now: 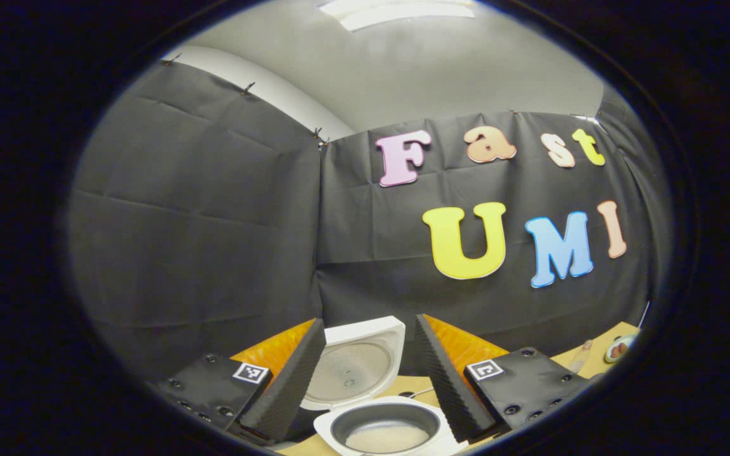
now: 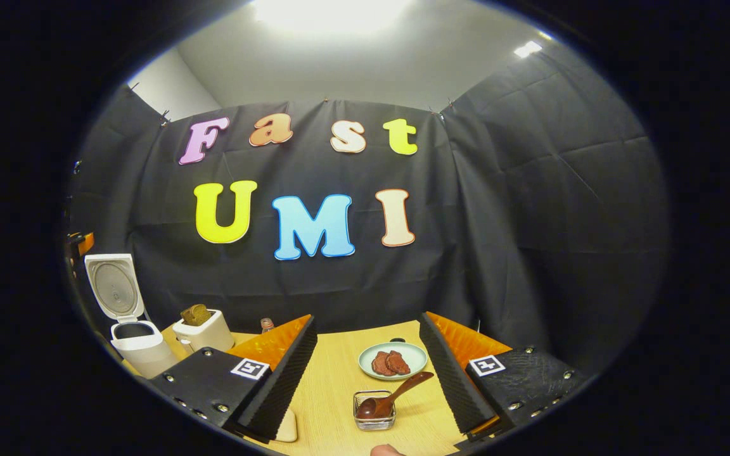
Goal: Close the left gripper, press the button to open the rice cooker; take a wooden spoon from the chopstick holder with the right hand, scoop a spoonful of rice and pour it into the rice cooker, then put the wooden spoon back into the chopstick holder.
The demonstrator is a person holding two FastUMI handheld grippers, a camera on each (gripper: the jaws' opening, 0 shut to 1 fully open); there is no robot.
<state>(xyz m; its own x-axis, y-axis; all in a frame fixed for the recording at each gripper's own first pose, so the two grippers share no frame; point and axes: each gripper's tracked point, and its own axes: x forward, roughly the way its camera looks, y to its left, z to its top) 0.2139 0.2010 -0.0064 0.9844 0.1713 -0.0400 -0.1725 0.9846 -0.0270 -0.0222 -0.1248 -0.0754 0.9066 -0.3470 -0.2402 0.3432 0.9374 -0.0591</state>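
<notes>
The white rice cooker (image 1: 339, 437) stands open just beyond my left gripper (image 1: 369, 320). Its lid (image 1: 355, 367) is raised upright, and white rice lies in the dark inner pot (image 1: 384, 424). The left gripper's fingers are spread wide with nothing held. In the right gripper view the same rice cooker (image 2: 140, 348) is at the far left with its lid (image 2: 115, 288) up. A wooden spoon (image 2: 397, 396) rests bowl-down in a small clear holder (image 2: 374, 421) on the table, between the fingers of my right gripper (image 2: 368, 316) and a little ahead of them. That gripper is open and empty.
A pale green plate (image 2: 368, 354) with brown food sits behind the holder. A white toaster (image 2: 203, 329) with bread and a small bottle (image 2: 267, 325) stand right of the cooker. A pale flat object (image 2: 288, 427) lies by the right gripper's left finger. The wooden table (image 2: 339, 380) ends at the black cloth wall.
</notes>
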